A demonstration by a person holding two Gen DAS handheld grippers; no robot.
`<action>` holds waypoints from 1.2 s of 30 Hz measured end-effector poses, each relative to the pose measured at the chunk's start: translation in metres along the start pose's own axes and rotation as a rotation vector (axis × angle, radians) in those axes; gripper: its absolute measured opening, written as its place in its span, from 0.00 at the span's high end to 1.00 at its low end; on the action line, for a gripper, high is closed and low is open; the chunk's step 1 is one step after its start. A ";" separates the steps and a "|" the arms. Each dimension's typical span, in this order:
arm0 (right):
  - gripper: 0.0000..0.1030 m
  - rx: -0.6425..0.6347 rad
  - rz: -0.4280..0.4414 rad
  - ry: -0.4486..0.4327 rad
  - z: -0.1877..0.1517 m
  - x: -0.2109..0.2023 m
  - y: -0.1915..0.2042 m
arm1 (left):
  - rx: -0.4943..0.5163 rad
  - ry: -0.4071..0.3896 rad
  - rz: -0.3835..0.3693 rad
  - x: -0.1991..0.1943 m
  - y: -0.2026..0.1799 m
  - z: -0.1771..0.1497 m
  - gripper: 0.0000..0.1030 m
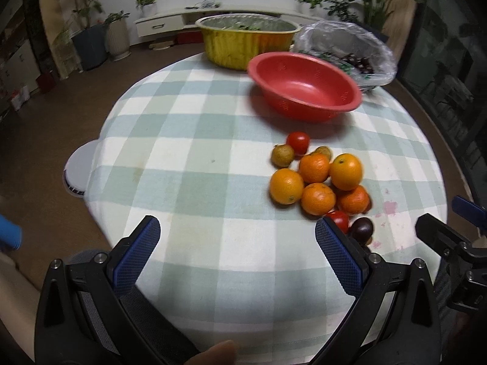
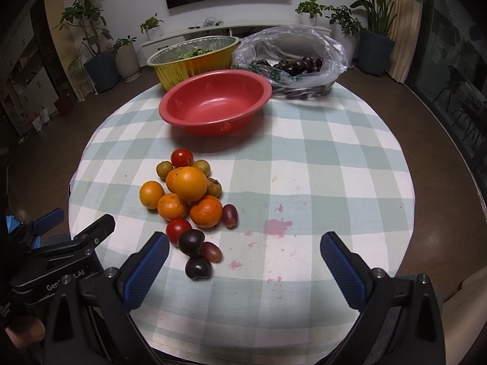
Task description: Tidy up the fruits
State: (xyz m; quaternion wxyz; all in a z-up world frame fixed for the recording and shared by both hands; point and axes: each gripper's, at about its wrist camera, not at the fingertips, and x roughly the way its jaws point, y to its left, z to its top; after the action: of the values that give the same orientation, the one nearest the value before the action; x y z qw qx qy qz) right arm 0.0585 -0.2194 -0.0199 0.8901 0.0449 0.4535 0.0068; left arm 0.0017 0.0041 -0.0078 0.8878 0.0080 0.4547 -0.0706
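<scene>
Evidently the checked tablecloth is laid out for sorting: the empty red bowl waits just behind the fruit pile, probably to receive it. Both the left gripper and right gripper hover wide open, holding nothing.

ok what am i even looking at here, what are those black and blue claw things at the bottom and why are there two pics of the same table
The claws are hand-held two-finger grippers, one per hand, each carrying its own camera. One picture looks along the left gripper, the other along the right gripper. Both are open and hold nothing. On the checked tablecloth lies a pile of fruit: oranges, small red tomatoes, dark plums. Behind it stand an empty red bowl, a gold foil tray and a plastic bag of dark fruit.
</scene>
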 end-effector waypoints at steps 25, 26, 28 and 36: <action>0.15 -0.007 0.396 0.085 -0.032 0.027 -0.009 | 0.247 0.133 -0.282 0.029 -0.010 -0.024 0.00; 0.15 -0.009 0.377 0.093 -0.032 0.032 -0.007 | 0.249 0.133 -0.286 0.029 -0.008 -0.022 0.00; 0.26 -0.034 0.332 0.117 -0.033 0.039 -0.002 | 0.247 0.130 -0.291 0.029 -0.002 -0.017 0.00; 0.47 -0.102 0.293 0.164 -0.039 0.052 0.016 | 0.263 0.086 -0.337 0.024 0.012 -0.012 0.02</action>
State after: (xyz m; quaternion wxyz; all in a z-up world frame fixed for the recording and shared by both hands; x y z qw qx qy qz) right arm 0.0583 -0.1978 -0.0830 0.8409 0.0643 0.5121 0.1630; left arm 0.0075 0.0137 -0.0347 0.8345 0.0507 0.4741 -0.2762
